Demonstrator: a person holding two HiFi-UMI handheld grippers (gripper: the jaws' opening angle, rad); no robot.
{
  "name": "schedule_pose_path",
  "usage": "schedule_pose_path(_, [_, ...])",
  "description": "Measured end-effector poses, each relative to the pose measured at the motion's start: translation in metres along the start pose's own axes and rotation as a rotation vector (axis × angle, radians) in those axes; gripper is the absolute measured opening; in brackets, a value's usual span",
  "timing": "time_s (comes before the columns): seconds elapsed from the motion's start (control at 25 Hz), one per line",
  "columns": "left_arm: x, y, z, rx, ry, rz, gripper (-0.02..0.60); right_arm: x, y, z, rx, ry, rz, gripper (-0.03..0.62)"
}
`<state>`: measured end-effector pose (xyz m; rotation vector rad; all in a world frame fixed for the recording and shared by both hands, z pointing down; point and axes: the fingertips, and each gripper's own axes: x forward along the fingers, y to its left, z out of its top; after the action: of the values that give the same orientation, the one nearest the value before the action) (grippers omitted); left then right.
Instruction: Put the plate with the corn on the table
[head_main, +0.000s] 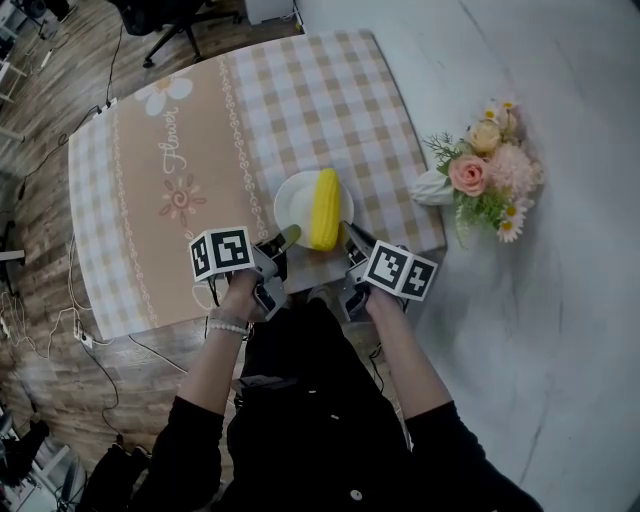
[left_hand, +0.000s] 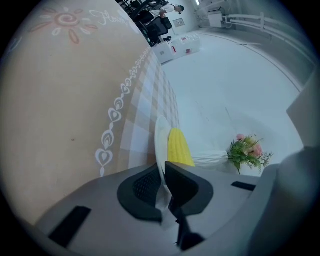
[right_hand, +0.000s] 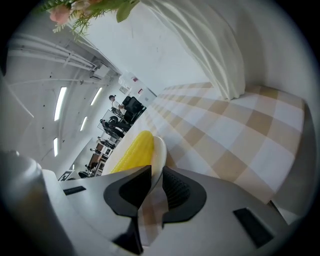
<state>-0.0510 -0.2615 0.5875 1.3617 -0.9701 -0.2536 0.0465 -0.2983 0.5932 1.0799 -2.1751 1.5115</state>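
The counter (head_main: 300, 90), draped in a beige-and-white checked cloth, filled the frame's upper centre. A round white plate (head_main: 292, 203) hung at its near edge, lower centre, bearing a yellow corn cob (head_main: 325, 208). The left gripper (left_hand: 163, 186) and right gripper (right_hand: 155, 186) each had fingers pinching opposite rims. Likely hazards: uneven lowering would tilt the plate and roll the loose cob off, and the thin rim grips might slip.

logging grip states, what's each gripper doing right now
left gripper: shut on the plate, at its rim.
right gripper: shut on the same plate's rim.
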Motion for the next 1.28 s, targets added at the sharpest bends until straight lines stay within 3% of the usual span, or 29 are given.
schedule_pose_path(0.48, [0.010,0.010,0.002,0.058,0.053,0.071,0.049,0.010,-0.008,0.003,-0.017,0.039,-0.029,0.098])
schedule_pose_path(0.76, [0.014,0.017,0.000,0.110,0.116,0.176,0.078,0.014,-0.011,0.004,-0.075,0.082,-0.064,0.100])
schedule_pose_path(1.28, [0.000,0.020,-0.008,0.132,0.166,0.197,0.109,0.017,-0.016,0.009,-0.168,0.134,-0.124,0.103])
